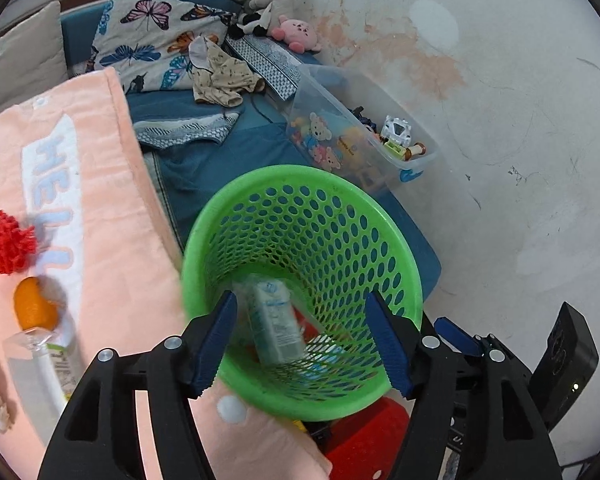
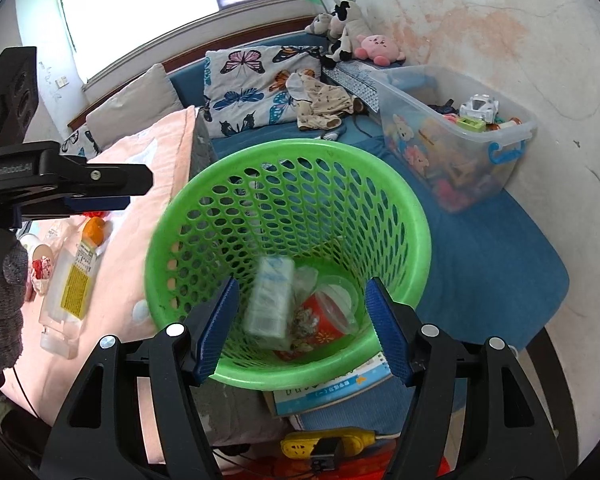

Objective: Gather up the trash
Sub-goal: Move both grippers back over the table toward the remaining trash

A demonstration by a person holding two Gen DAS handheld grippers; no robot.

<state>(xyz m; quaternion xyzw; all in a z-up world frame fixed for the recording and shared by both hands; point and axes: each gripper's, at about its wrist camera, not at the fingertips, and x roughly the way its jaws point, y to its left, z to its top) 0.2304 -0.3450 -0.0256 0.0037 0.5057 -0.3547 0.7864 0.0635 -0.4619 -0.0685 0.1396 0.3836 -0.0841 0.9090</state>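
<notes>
Above green perforated plastic wastebasket (image 2: 288,240) on bed: right tongs (image 2: 300,328) and left tongs (image 1: 304,344) held wide open, empty. Blurred pale carton (image 2: 270,300) seen inside basket, likely just dropped. Orange-capped clear bottle (image 2: 70,276) left on pink blanket (image 1: 112,248).

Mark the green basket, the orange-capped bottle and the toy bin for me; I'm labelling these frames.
green basket (image 2: 416,216): right wrist view, right rim.
orange-capped bottle (image 2: 73,280): right wrist view, yellow label.
toy bin (image 2: 452,110): right wrist view, near rim.
</notes>
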